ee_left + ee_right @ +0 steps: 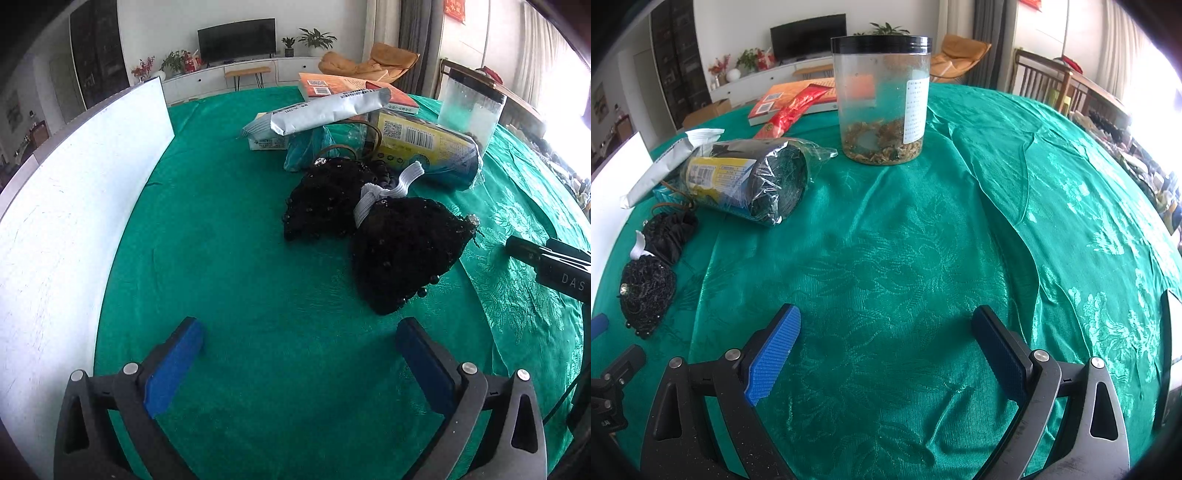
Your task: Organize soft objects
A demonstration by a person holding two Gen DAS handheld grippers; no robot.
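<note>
Partly cut off at the frame's edge, a white board (74, 206) stands left of the black beaded mesh bundle (373, 229), tied with white elastic, on the bench's (886, 258) glossy green brocade. Behind the bundle, packets overlap a clear lidded jar (882, 99). Left gripper (299, 350) and right gripper (886, 343) hang released, empty.

We are seeing dark television (236, 38) standing against white far wall; low white cabinet (236, 75) running beneath television; potted plants (317, 37) sitting right of television; orange lounge chair (373, 62) lying further right; daylight glaring through curtains (543, 48) far right of television.
</note>
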